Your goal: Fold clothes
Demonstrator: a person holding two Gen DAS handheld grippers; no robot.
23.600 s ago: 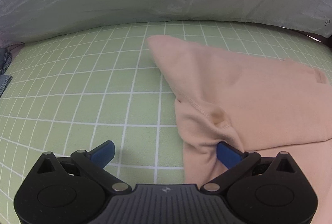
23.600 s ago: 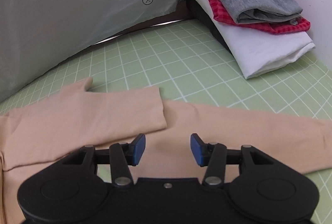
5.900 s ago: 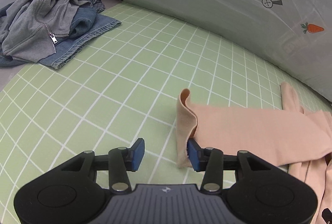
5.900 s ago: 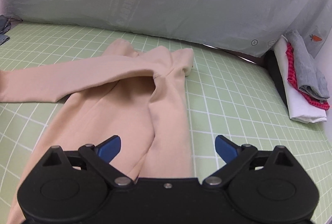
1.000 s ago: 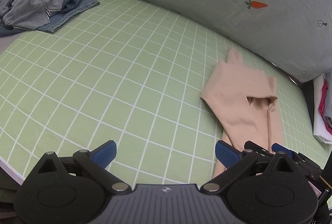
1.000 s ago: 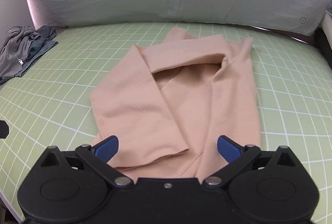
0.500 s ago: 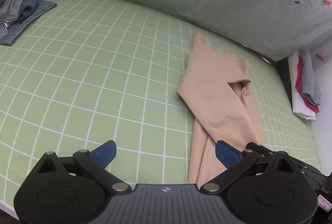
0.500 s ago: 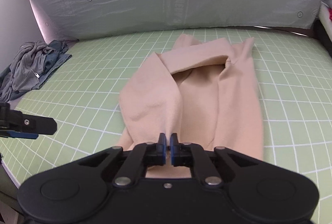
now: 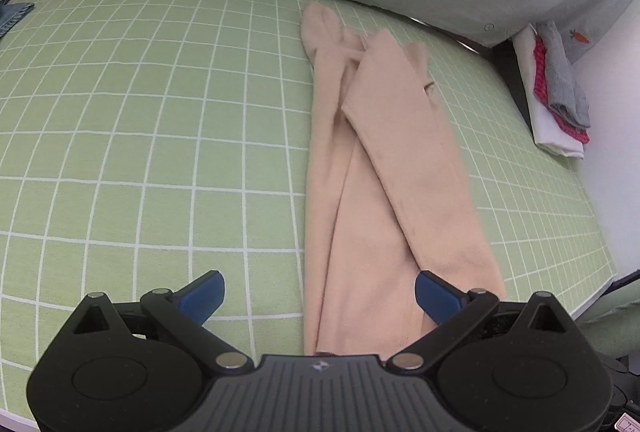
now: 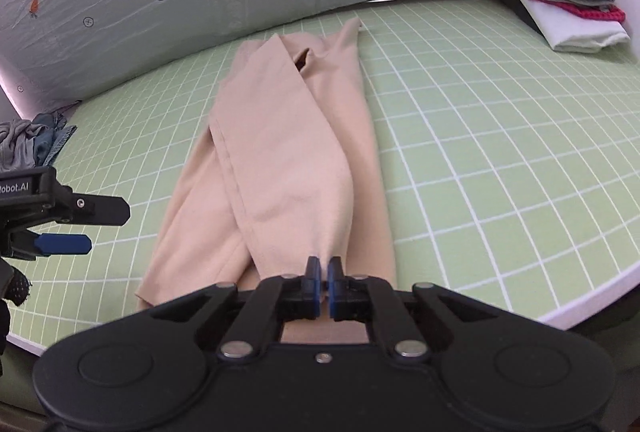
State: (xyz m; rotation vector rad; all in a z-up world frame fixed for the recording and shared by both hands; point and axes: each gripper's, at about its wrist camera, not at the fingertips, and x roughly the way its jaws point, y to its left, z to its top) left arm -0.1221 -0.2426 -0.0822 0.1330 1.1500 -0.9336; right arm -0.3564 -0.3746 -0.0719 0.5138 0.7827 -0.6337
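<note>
Left wrist: left gripper (image 9: 318, 294) wide open, empty, over near hem of peach garment (image 9: 384, 168) lying lengthwise on green grid mat (image 9: 140, 104); right wrist: right gripper (image 10: 323, 282) pinched closed on garment's folded-over near end.

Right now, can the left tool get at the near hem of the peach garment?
Probably yes. The left tool is open with the peach garment lying flat between its fingers, nothing over it. The right tool, shut on a folded layer, sits just alongside.
</note>
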